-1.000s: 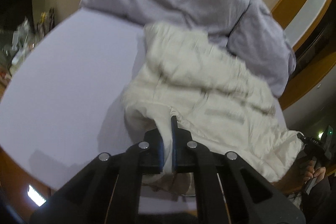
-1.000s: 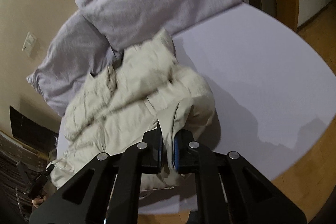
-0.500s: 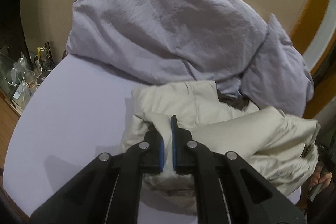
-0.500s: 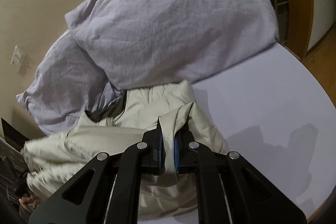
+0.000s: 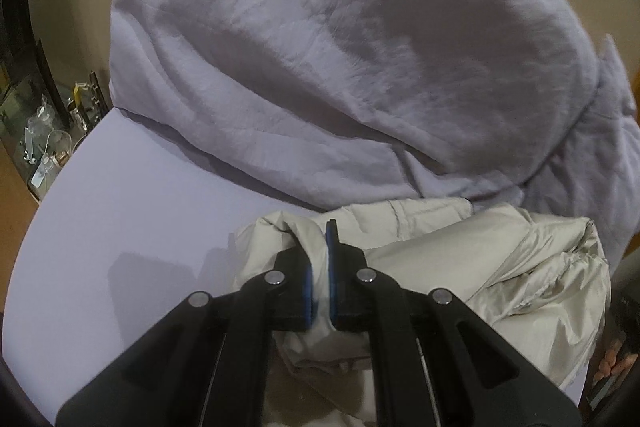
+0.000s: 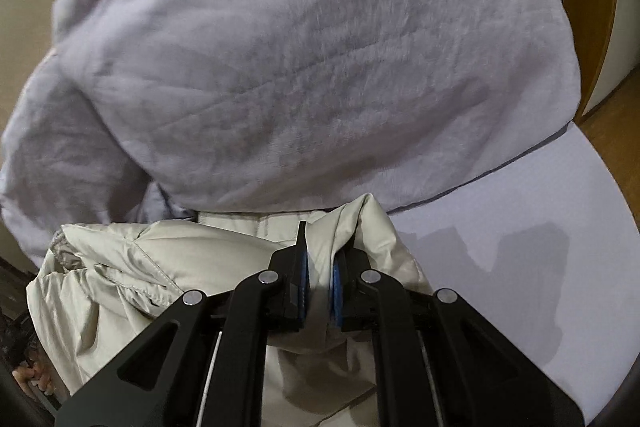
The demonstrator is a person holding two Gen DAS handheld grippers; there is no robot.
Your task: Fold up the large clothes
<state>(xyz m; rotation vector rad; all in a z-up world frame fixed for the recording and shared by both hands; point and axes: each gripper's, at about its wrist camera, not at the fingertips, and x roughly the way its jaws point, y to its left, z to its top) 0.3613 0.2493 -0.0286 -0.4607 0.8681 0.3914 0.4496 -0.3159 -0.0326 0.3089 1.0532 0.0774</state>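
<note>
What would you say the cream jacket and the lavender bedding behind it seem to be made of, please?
The cream jacket looks like a thin synthetic shell, perhaps nylon or polyester: it has a slight sheen and crisp, sharp creases. Both tongs, left and right, pinch it. The lavender bedding looks like soft matte woven cotton or a blend: fine crinkles, no shine, puffy fill.

I counted one cream jacket [image 5: 500, 267] bunched on the near part of one pale lilac bed surface [image 5: 120, 219]. Two lilac bedding bundles were heaped at the far side: one large duvet [image 5: 340, 67] and one smaller pillow [image 5: 608, 155] to its right. I had two grippers, one left gripper [image 5: 319, 267] and one right gripper [image 6: 320, 267], each with two black fingers.
</note>
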